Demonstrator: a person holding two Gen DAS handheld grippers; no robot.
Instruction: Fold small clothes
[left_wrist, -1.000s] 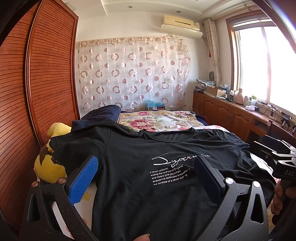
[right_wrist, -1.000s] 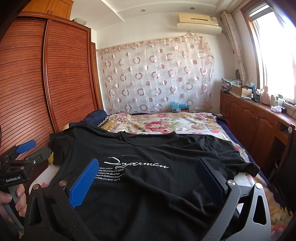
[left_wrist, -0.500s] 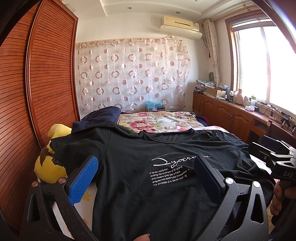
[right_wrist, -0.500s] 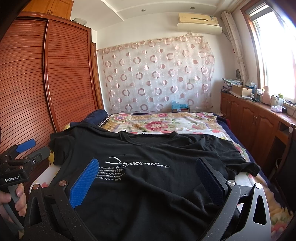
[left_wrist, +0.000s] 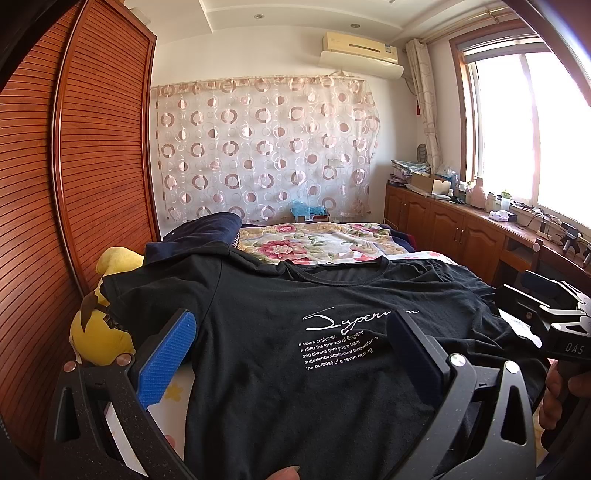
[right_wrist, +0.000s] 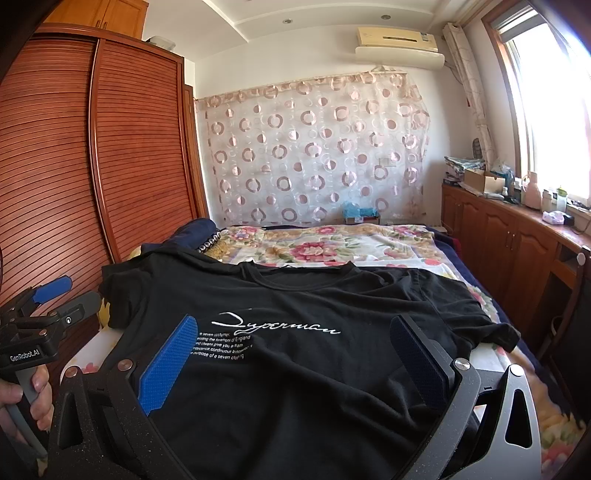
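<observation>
Black T-shirt lies spread flat, print side up, across the near end of the bed; collar points away toward the curtain, hem toward the cameras, sleeves out to either side. Left gripper hovers level over the shirt's left half, fingers wide apart, holding nothing. Right gripper sits likewise over the chest print, fingers wide, empty. A yellow plush toy sits beside the left sleeve.

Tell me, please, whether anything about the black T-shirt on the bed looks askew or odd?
Mostly tidy: the black T-shirt lies flat, print up. Its far-left shoulder drapes over a yellow plush toy instead of lying on the bed, and the right sleeve is bunched. Both tongs are open, holding nothing.
</observation>
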